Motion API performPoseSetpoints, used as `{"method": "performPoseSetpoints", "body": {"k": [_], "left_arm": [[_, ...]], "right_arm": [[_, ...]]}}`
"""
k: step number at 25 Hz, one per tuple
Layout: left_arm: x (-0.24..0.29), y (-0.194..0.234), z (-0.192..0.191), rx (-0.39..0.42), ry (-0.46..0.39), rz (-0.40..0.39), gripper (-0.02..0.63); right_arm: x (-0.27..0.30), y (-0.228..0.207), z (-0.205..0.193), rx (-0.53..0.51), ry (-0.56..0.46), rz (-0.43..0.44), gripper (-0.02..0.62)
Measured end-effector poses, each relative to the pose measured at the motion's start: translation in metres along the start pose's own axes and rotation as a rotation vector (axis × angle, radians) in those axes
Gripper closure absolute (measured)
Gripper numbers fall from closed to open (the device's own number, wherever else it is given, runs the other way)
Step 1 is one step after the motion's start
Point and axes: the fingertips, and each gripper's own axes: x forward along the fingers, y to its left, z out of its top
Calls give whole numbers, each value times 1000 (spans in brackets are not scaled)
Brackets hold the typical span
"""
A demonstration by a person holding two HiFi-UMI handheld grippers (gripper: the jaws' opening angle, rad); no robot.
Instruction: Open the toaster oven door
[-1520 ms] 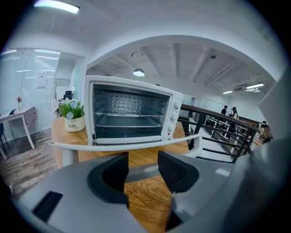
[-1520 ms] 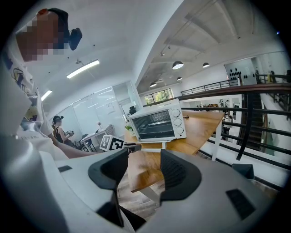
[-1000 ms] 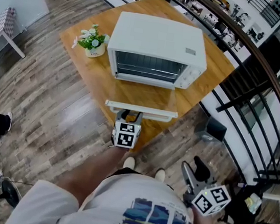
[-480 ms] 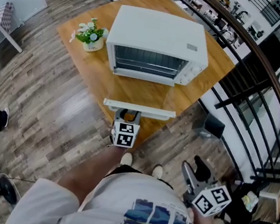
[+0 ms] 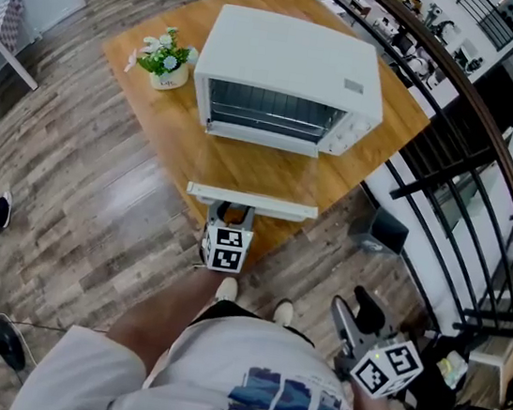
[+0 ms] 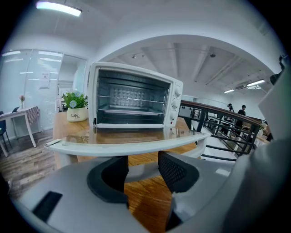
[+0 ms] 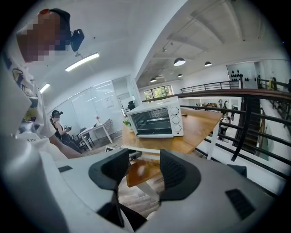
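Note:
A white toaster oven (image 5: 289, 71) stands on a wooden table (image 5: 172, 131). Its glass door (image 5: 252, 202) hangs open and lies about flat, out over the table's near edge. My left gripper (image 5: 232, 213) is right at the door's front edge. In the left gripper view the door's white rim (image 6: 136, 146) runs just above the fingertips, and the handle bar (image 6: 141, 174) crosses behind them; the jaws stand apart and do not pinch it. My right gripper (image 5: 356, 316) hangs low at my right side, open and empty, far from the oven (image 7: 157, 120).
A small pot of flowers (image 5: 167, 68) sits on the table left of the oven. A dark metal railing (image 5: 475, 135) curves close along the table's right side. Wood floor lies to the left, with a chair leg and cables at the far left.
The left gripper has sunk slightly with the door's edge. The oven has shifted a little in the head view. The right gripper has stayed where it was.

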Motion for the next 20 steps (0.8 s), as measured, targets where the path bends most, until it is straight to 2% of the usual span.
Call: {"method": "performPoseSetpoints", "body": {"k": [20], "left_arm": [[5, 4, -15, 14, -49, 6, 419]], "right_arm": [[5, 2, 0, 6, 3, -2, 390]]}}
